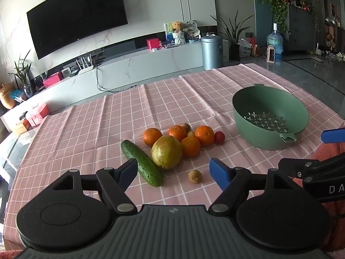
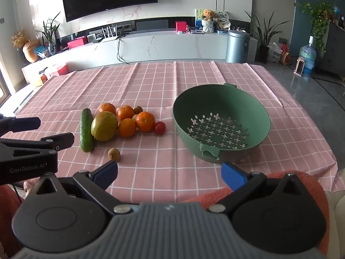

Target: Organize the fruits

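Note:
On the pink checked tablecloth (image 1: 86, 129) lies a heap of produce: a cucumber (image 1: 141, 163), a large yellow-green fruit (image 1: 167, 152), several oranges (image 1: 204, 135), a small red tomato (image 1: 219, 137) and a small brown fruit (image 1: 195, 176) apart from the heap. An empty green colander (image 1: 269, 116) stands to their right. My left gripper (image 1: 173, 172) hovers open just short of the cucumber and brown fruit, holding nothing. In the right wrist view the same cucumber (image 2: 86, 130), oranges (image 2: 145, 121) and colander (image 2: 222, 123) show. My right gripper (image 2: 170, 172) is open over the cloth's near edge, empty.
A TV cabinet, a grey bin (image 2: 237, 46), potted plants and a water bottle (image 2: 308, 59) stand beyond the table's far edge. An orange-red sleeve (image 2: 215, 196) shows under the right gripper. Bare cloth lies left of the fruit and behind it.

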Motion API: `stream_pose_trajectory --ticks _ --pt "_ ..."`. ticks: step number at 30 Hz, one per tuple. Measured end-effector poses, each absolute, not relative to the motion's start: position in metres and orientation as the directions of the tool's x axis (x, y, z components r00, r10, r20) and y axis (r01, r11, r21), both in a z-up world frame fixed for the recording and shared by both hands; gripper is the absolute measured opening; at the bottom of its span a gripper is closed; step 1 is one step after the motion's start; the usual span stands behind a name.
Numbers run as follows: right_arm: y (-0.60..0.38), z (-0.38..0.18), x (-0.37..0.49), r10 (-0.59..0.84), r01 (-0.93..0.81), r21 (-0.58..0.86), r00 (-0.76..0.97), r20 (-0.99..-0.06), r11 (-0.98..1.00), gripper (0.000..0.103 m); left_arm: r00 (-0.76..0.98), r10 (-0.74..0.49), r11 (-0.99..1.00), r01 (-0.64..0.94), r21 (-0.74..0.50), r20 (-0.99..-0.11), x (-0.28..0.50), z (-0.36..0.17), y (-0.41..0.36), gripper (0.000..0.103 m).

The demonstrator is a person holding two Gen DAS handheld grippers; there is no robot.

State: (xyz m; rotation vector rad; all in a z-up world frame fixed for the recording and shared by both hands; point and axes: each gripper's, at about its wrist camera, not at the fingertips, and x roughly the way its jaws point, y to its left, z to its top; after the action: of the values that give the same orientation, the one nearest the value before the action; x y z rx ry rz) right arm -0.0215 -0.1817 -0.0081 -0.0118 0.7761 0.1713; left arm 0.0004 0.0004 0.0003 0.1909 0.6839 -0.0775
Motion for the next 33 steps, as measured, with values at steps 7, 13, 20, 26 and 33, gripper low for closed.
stream_pose_trajectory --ticks 7,13,20,26,33 --pt "-0.1808 -0.0081 -0.0212 0.151 -0.16 0.053 0.7 -0.698 0.986 0.098 0.772 -0.012 0.984 0.124 0.131 -0.636 -0.0011 -0.0052 0.0009 0.087" --pt "-0.1779 -0.0088 -0.0197 0.161 -0.165 0.064 0.688 -0.707 0.984 0.098 0.762 -0.014 0.985 0.123 0.123 -0.648 0.0022 -0.0032 0.0024 0.087" --pt "-0.178 -0.0096 -0.0182 0.164 -0.173 0.061 0.683 -0.712 0.983 0.098 0.762 -0.012 0.985 0.122 0.125 -0.648 0.0022 -0.0021 0.005 0.087" --pt "-0.1756 -0.0103 -0.0176 0.162 -0.175 0.057 0.68 -0.715 0.983 0.098 0.761 -0.013 0.985 0.122 0.124 -0.648 0.0023 -0.0017 0.0056 0.087" --pt "-0.1752 -0.0107 -0.0168 0.161 -0.175 0.056 0.677 -0.718 0.983 0.098 0.759 -0.014 0.984 0.125 0.125 -0.651 0.0026 -0.0015 0.0063 0.087"
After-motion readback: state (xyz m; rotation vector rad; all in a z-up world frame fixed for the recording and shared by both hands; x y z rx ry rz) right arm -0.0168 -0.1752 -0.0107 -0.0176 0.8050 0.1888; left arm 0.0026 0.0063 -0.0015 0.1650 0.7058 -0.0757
